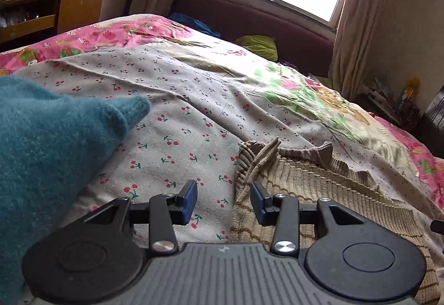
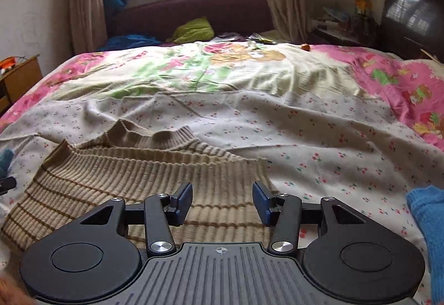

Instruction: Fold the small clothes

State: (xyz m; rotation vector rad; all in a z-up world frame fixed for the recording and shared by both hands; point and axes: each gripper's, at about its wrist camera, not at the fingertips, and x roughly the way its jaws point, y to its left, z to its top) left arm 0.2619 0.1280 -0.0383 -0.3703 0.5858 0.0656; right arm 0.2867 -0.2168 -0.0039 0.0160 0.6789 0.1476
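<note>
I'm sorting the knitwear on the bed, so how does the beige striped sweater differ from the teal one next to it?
The beige striped sweater is ribbed with thin brown stripes; the teal sweater is plain and fuzzy. The beige one lies spread flat on the cherry-print sheet, its collar toward the window; the teal one is bunched in a heap, one corner poking out. Both are knits resting on that sheet, and neither is gripped.

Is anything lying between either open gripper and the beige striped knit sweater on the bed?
Nothing visible. The left gripper and right gripper, both open, hover directly over the beige striped ribbed-knit sweater; the teal fuzzy garment sits off left.
</note>
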